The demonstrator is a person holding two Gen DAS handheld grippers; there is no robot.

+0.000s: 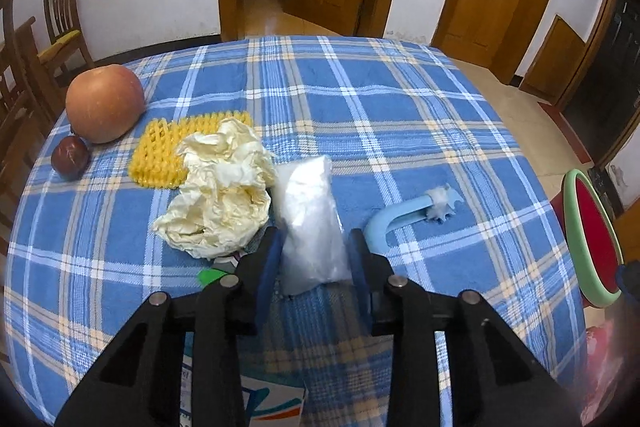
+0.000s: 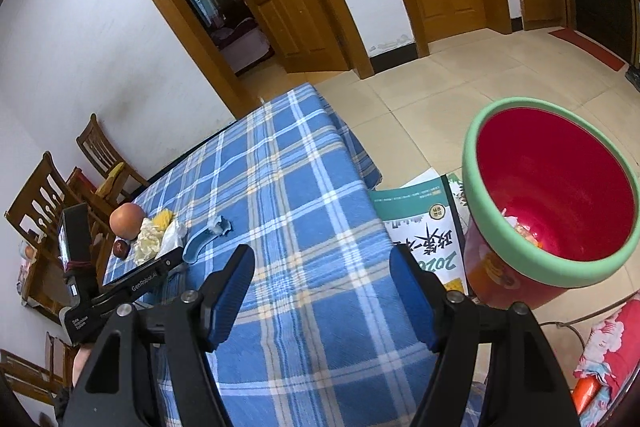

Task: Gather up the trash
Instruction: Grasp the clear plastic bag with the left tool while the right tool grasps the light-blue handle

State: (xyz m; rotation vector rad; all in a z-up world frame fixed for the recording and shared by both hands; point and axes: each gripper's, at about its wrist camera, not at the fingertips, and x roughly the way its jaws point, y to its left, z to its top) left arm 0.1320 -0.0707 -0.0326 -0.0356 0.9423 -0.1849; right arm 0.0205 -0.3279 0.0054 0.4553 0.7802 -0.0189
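My left gripper is open, its fingers on either side of a clear crumpled plastic bag lying on the blue plaid tablecloth. A crumpled cream paper wad and a yellow foam fruit net lie just left of the bag. A light blue curved plastic piece with a white tuft lies to the right. My right gripper is open and empty above the table's right side. The red bin with a green rim stands beside the table, right of it.
An apple and a small dark red fruit sit at the table's left. Printed booklets lie by the bin. Wooden chairs stand left of the table. The bin's rim shows at the right edge.
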